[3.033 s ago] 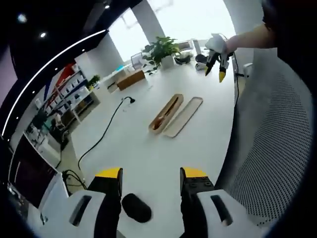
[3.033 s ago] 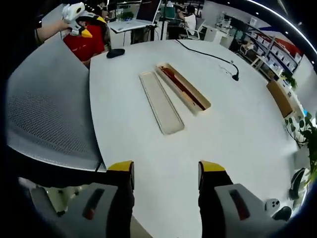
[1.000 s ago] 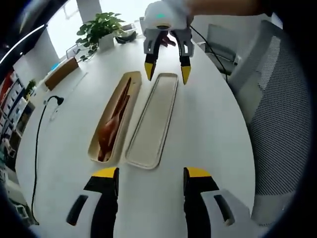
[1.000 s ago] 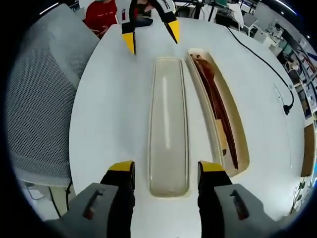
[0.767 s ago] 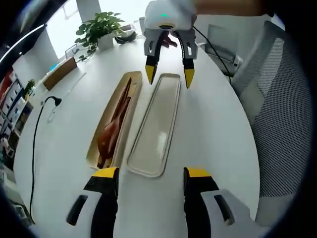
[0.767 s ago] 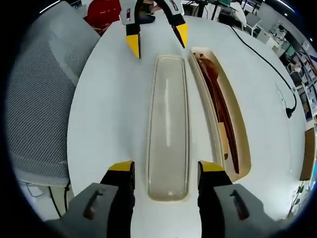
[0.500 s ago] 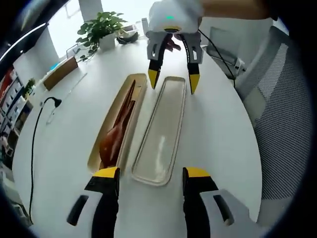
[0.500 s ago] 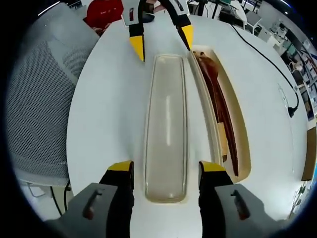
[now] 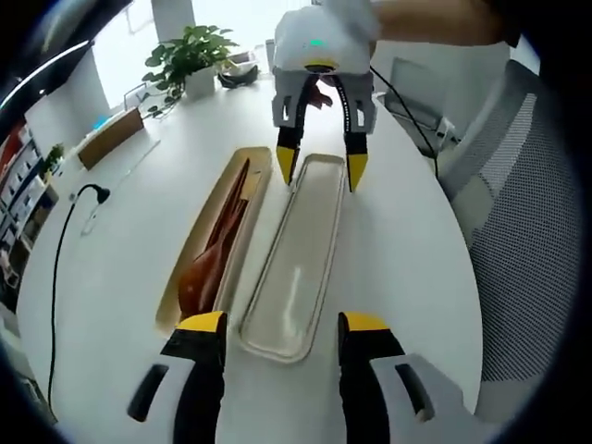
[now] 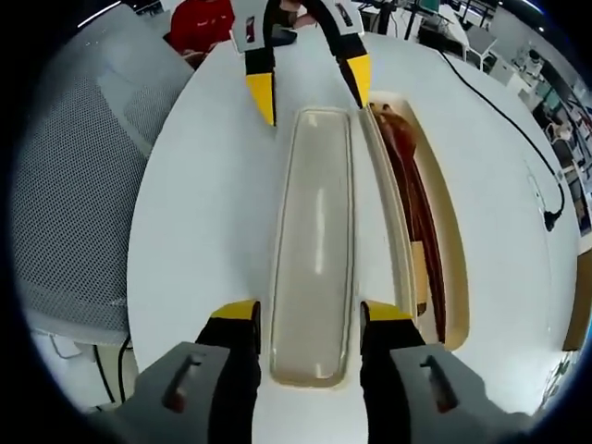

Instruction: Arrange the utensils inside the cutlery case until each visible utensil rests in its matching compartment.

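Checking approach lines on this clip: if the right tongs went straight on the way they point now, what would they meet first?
Probably the shallow cream oblong lid, whose near end already lies between the open right tongs. Beyond its far end wait the left tongs; height above the lid is unclear.

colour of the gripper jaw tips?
Yellow, on black jaws. Clearest in the right gripper view, on the left gripper at the far end of the lid.
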Demonstrator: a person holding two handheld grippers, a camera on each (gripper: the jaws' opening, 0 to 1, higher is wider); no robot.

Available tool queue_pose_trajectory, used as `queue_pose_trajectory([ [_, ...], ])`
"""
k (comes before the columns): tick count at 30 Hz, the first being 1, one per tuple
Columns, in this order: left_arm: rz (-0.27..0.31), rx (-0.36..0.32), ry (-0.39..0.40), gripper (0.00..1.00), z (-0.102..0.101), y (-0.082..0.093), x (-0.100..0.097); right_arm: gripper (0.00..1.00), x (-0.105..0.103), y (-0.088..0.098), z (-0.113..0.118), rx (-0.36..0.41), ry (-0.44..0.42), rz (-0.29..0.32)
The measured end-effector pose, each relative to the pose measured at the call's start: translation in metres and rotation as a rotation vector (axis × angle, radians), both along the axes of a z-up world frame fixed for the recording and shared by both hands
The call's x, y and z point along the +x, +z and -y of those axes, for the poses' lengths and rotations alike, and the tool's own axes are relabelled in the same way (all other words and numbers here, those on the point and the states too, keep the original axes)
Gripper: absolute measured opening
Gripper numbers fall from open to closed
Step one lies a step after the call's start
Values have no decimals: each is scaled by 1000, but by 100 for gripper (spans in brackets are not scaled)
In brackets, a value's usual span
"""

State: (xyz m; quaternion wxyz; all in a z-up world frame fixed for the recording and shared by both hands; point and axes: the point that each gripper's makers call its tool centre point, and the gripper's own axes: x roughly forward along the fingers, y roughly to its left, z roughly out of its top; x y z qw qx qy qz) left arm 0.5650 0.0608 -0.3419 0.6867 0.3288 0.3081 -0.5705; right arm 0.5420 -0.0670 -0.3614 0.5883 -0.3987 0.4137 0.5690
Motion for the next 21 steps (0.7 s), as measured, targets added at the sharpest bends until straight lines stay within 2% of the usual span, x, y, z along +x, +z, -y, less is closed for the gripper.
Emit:
queue_pose_trajectory([
  [2, 11, 11, -10, 50, -1, -2, -2, 36, 1, -2, -1, -13, 6, 0],
  [4, -1, 7, -7, 50, 0, -3, -4, 35, 1, -1, 0, -19, 20, 1],
  [8, 9, 17, -24, 50, 0, -5, -8, 35, -3, -1, -2, -6, 33, 2],
  [16, -18, 28, -31, 50, -2, -13, -15, 35, -9, -1, -7, 14, 54, 2],
  [21, -36, 23, -30, 50, 2, -13, -21, 35, -17, -1, -10, 5, 129, 0],
])
